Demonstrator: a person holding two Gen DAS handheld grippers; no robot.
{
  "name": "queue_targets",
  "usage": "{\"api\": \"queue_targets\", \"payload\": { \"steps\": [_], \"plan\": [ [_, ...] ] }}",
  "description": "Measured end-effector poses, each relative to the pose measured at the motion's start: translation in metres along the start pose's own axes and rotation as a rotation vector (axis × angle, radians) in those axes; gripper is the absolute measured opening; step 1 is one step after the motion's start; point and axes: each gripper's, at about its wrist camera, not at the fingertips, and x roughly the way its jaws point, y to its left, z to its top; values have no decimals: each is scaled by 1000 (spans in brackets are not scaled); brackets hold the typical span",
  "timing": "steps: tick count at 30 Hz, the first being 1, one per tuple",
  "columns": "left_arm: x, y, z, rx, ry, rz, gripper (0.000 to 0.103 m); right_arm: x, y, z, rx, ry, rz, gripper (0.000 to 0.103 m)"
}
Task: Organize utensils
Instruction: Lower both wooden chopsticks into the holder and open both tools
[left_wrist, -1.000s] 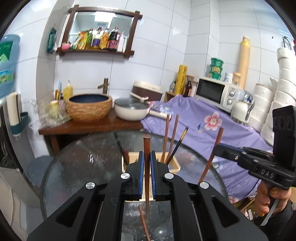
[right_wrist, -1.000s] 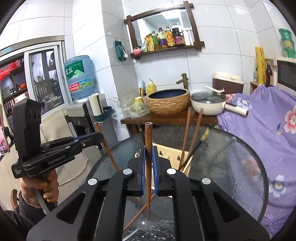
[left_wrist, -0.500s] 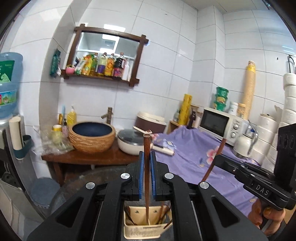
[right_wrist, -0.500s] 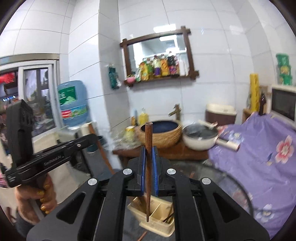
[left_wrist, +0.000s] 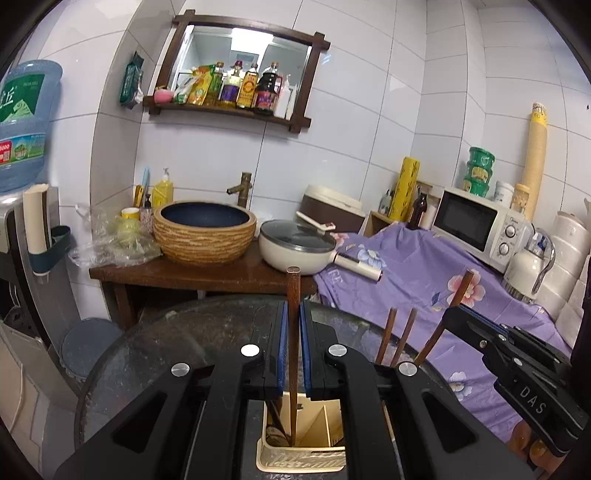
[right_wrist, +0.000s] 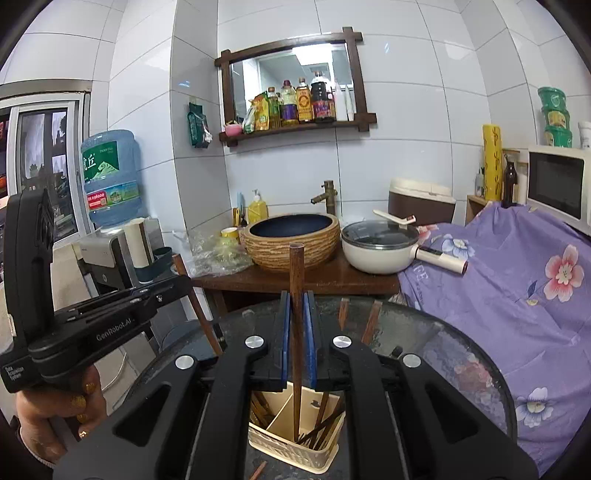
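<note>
Left tongs (left_wrist: 293, 350): clamped on upright chopstick (left_wrist: 293, 332), tip directly over holder (left_wrist: 303, 439).
Right tongs (right_wrist: 296, 339): likewise gripping upright stick (right_wrist: 296, 314).

We find the cream holder (right_wrist: 295, 443) directly below both tongs. Its left compartment is crowded with dark chopsticks (right_wrist: 258, 408), and the right holds several leaning chopsticks (right_wrist: 325, 424). The middle compartment shows free room. The left tongs (right_wrist: 173, 284) flank the approach closely, and 3 upright chopstick ends (left_wrist: 391, 332) stand between the 2 tools.
</note>
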Motion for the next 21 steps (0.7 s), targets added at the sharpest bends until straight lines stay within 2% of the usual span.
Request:
{"api": "queue_targets", "payload": {
  "steps": [15, 21],
  "plan": [
    [31, -1, -42, 34, 93, 6, 6, 25, -9, -42, 21, 92, -6, 8],
    [33, -4, -52, 56, 106, 12, 6, 25, -13, -45, 38, 87, -6, 8]
  ]
}}
